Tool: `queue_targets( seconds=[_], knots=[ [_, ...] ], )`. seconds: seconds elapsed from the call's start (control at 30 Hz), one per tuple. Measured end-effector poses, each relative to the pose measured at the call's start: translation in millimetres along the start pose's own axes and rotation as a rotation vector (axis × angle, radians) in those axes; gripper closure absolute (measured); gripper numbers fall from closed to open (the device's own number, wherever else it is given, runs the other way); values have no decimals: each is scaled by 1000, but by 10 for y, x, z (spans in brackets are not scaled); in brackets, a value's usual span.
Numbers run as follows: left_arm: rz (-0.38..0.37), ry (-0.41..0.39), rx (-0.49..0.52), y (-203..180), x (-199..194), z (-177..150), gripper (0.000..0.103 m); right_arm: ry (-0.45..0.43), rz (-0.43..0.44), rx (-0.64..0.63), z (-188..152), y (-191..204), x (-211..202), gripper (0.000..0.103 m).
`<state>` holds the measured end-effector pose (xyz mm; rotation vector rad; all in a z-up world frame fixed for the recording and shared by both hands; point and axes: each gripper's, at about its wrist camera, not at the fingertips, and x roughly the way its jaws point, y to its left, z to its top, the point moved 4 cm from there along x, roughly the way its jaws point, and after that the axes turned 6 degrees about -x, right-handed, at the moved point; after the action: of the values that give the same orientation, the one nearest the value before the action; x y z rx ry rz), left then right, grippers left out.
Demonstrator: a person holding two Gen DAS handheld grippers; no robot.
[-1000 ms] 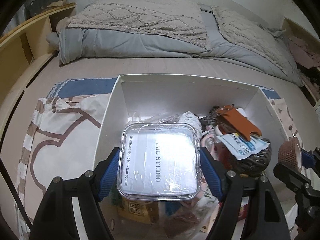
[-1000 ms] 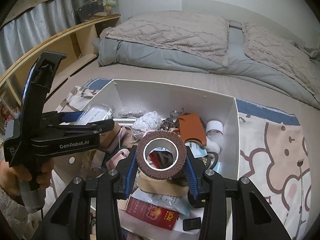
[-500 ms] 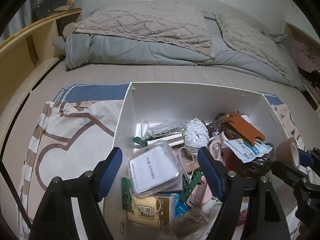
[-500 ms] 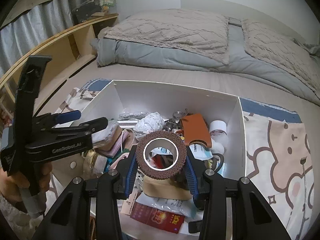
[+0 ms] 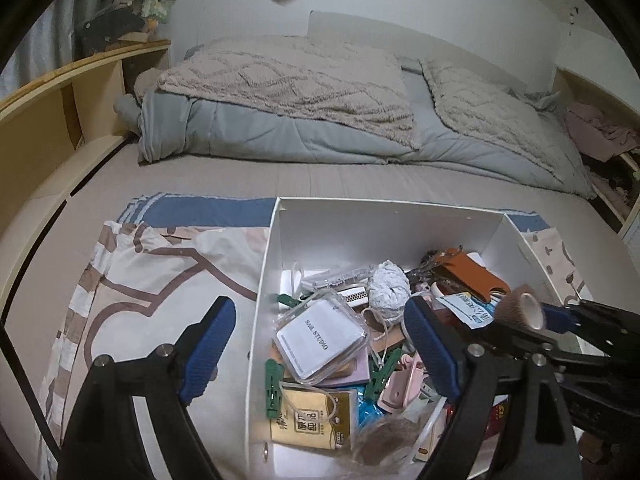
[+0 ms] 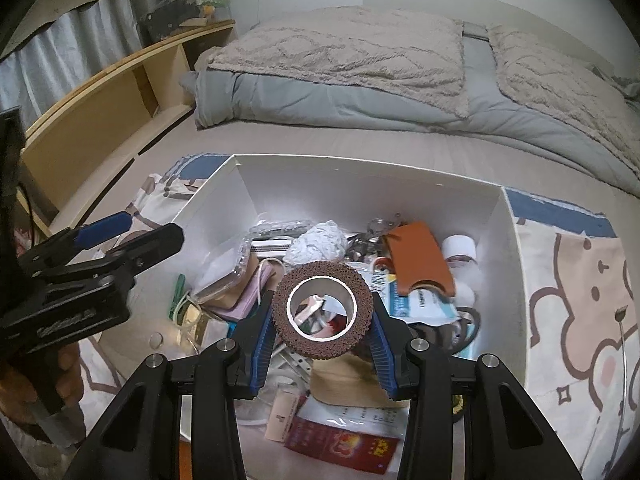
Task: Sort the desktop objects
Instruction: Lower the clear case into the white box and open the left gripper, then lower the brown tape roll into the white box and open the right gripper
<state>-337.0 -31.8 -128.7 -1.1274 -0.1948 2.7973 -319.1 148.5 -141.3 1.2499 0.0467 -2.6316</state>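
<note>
Our right tongs (image 6: 322, 316) clench a brown tape roll (image 6: 322, 310) above the white box (image 6: 360, 184); our left tongs (image 5: 316, 344), just opening, hang empty over the clear case (image 5: 320, 338) inside it.

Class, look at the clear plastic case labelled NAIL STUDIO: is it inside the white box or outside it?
Inside. The clear case lies tilted on the clutter within the white box, its walls around it, free of the open left tool.

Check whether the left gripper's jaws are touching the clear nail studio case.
Apart. In the left wrist view the left gripper stands open, its jaws having just opened, and the clear nail studio case lies below among the clutter in the white box.
</note>
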Motion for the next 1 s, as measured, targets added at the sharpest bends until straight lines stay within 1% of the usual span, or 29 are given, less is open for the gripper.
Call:
queue_targets(
  seconds=[0.13,0.3,0.4,0.47,0.6,0.67,0.83,1.0],
  knots=[
    [-10,-21,5,65,-77,-2,14,17,1,8,20,58,83,59],
    [-21,-45,16,136,-151,-16,13,62,-2,32,10,92,229,59],
    [-30,-53,14,172,-179,-26,9,88,-11,41,-14,95,282,59],
    [-37,-62,15,190,-199,-35,8,104,-15,46,-33,91,323,59],
    [-40,-60,27,198,-212,-64,7,116,-4,73,-39,81,339,59],
    [-30,-52,43,193,-200,-85,6,126,3,86,-39,78,353,59],
    [-25,-55,56,209,-218,-123,6,118,12,77,-14,119,351,59],
    [-32,-65,18,303,-251,-104,6,105,30,77,56,199,371,59]
  ],
)
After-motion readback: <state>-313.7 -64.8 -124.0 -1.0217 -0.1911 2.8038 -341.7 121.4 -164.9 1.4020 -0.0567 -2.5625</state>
